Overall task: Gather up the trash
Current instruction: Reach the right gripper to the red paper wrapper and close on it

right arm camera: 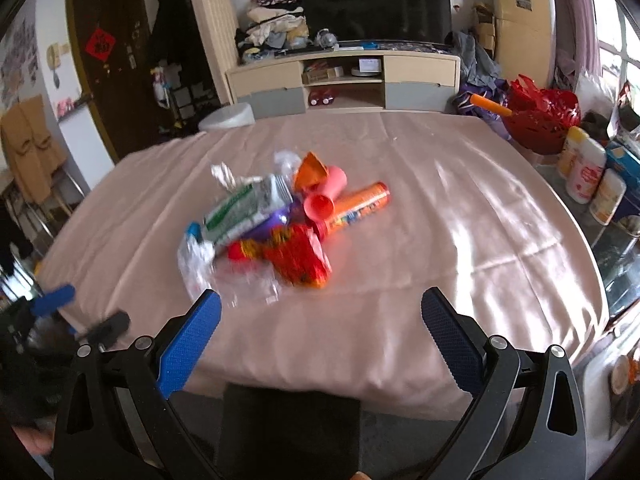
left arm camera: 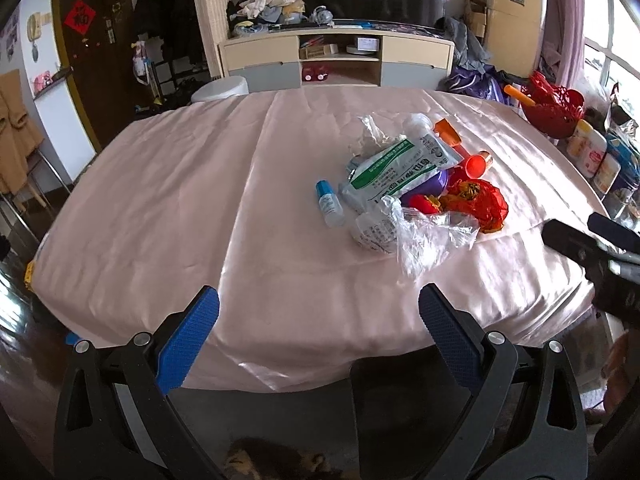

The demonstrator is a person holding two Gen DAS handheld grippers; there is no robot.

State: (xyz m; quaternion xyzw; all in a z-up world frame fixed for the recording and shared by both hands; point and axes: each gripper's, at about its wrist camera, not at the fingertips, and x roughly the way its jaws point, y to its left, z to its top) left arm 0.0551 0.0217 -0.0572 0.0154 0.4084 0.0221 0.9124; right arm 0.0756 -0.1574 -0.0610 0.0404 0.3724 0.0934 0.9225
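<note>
Trash sits in one small heap near the middle of the pink cloth on the table, so it looks easy to scoop up together. A little blue-capped bottle lies just beside the heap. Both the left gripper and the right gripper hang at the near edge, spread wide and holding nothing. Jars and a red basket stand well off to the right. Nothing blocks the way.

The red diamond door sign reads "福".
</note>
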